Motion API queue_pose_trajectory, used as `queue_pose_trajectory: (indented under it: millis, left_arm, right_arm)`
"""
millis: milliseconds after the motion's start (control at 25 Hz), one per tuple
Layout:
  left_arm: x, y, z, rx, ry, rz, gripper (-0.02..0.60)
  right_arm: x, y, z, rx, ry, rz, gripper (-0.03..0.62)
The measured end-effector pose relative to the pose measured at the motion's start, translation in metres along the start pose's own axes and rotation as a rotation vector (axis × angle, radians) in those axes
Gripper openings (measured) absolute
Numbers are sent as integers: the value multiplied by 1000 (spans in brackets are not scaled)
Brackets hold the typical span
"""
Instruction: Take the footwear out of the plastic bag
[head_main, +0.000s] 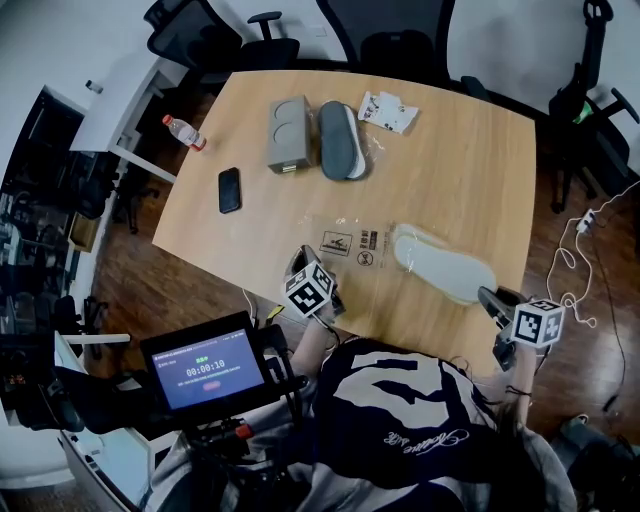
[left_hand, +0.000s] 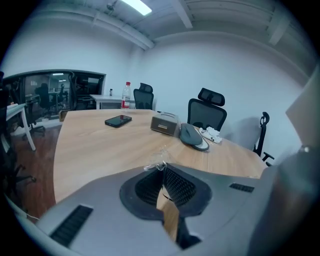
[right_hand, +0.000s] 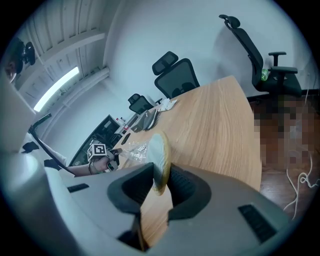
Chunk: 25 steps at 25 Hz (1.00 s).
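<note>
Head view: a clear plastic bag (head_main: 350, 245) lies flat on the wooden surface (head_main: 470, 170), near its front edge. A pale slipper (head_main: 445, 265) lies sole-up just to the bag's right. Its toe end meets the bag's mouth and most of its length is outside; whether the toe is inside cannot be told. The left tool (head_main: 301, 263) is at the bag's near left corner, and the right tool (head_main: 488, 298) is at the slipper's heel end. Farther back on the surface, a dark slipper (head_main: 340, 140) lies just beside a grey box (head_main: 288, 133), with a phone (head_main: 229, 190) to their left and a crumpled wrapper (head_main: 388, 110) to their right. A bottle (head_main: 184, 132) stands on a white desk off the surface's left side. A screen (head_main: 205, 370) shows at the person's chest.

Left gripper view: the left tool's (left_hand: 162, 172) jaws are pressed together, pinching a wisp of the clear bag (left_hand: 156, 164) at their tips. Beyond lie the phone (left_hand: 118, 120), box (left_hand: 165, 123), dark slipper (left_hand: 194, 136) and wrapper (left_hand: 210, 133), with office chairs (left_hand: 207, 112) behind.

Right gripper view: the right tool's (right_hand: 161, 182) jaws pinch the edge of the pale slipper (right_hand: 160, 150), which stands on its side between the pads. The bag (right_hand: 132, 147) lies just beyond it, with the left tool (right_hand: 107, 161) at its far end.
</note>
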<state>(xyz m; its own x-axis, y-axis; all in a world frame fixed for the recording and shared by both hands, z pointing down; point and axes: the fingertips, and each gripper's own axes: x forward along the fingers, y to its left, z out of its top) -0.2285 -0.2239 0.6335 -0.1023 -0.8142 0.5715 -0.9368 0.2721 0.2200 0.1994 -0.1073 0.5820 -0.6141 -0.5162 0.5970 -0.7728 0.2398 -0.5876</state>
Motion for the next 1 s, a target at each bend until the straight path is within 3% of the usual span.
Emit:
queue_pose_trajectory:
  millis: [200,360,1000]
  left_arm:
    - [-3,18,0,22,-12,79,6]
    - [-6,26,-2,35,-16,120,6]
    - [2,-45,-47,-34,125,-81,6]
  right_arm:
    - [-20,-4,20,-23,-86,-66,78]
    - [-37,-4,39,-3,-185,-64,72]
    - [-3,75,102,-52,-316,149,54]
